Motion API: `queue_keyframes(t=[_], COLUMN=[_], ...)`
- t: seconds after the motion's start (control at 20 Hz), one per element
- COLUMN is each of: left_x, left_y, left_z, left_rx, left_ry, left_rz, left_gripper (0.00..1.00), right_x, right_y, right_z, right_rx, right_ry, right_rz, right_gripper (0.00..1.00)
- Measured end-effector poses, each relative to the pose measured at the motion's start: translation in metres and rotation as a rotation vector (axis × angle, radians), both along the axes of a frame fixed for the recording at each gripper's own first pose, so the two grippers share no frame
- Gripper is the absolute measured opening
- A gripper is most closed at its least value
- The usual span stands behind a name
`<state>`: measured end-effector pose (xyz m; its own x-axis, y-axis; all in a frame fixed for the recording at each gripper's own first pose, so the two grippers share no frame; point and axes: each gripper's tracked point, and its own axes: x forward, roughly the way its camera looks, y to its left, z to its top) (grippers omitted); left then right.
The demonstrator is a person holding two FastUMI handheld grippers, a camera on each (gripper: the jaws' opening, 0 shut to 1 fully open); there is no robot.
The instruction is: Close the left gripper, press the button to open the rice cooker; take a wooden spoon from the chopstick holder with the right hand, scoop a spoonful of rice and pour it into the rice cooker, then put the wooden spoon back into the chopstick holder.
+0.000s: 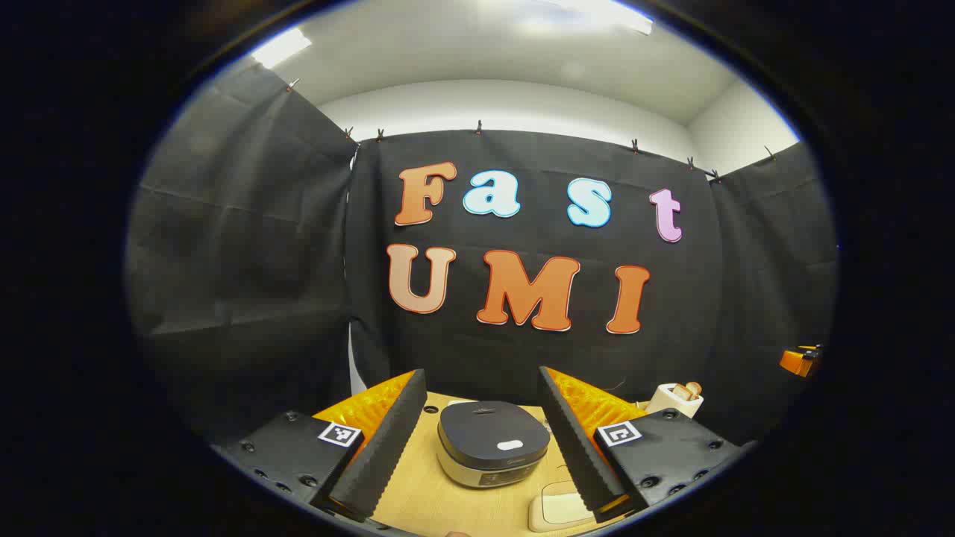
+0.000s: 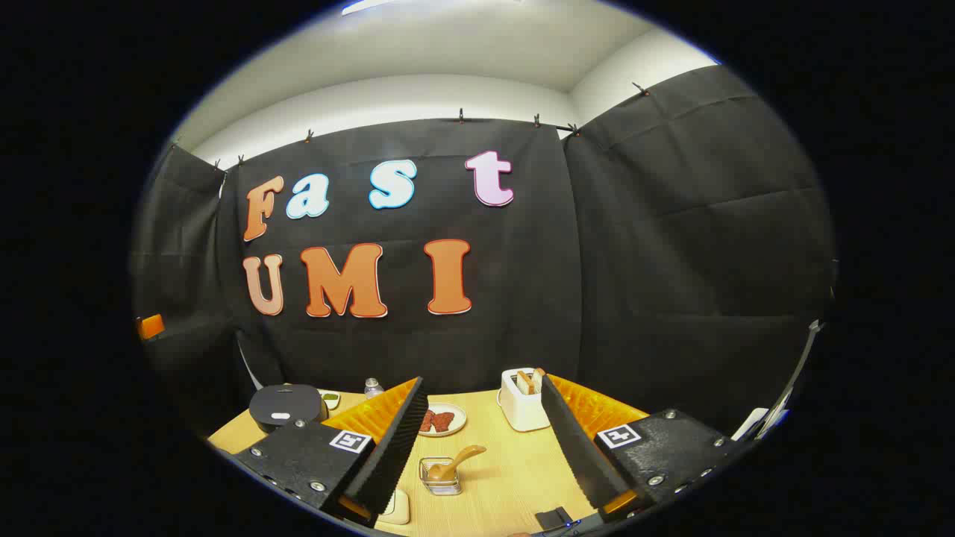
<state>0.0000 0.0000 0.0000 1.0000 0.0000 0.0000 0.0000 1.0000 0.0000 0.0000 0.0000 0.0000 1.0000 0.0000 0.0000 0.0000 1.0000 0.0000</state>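
— How is the light where you stand?

— Even and fairly bright. In my left gripper view a ceiling light panel (image 1: 281, 46) glows at the upper left and a second one (image 1: 597, 13) is blown out to white at the top (no detail left in it).

— Any glare lower down?

— A soft sheen on the rice cooker (image 1: 492, 441) lid, and the wooden table (image 2: 507, 477) looks warm, with only faint shadows under things.

— And sharpness?

— The centre is crisp. Toward the rim the fisheye bends the cloth wall (image 2: 701, 224) into curves, and the outermost ring darkens and softens in both views.
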Motion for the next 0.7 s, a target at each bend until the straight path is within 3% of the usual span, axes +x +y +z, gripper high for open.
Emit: queue_keyframes(t=[0.05, 0.7], left_x=[0.0002, 0.0009], left_y=[-0.0001, -0.0036], left_z=[0.0017, 0.0037], left_rx=[-0.001, 0.025], left_ry=[-0.004, 0.004], left_rz=[0.003, 0.006], left_gripper=[0.98, 0.98], right_x=[0.0013, 0.0092], right_y=[-0.0001, -0.0009], right_z=[-0.0003, -0.0060], right_rx=[-0.004, 0.003], right_ry=[0.001, 0.015], right_rz=[0.005, 0.014], right_gripper=[0.95, 0.95])
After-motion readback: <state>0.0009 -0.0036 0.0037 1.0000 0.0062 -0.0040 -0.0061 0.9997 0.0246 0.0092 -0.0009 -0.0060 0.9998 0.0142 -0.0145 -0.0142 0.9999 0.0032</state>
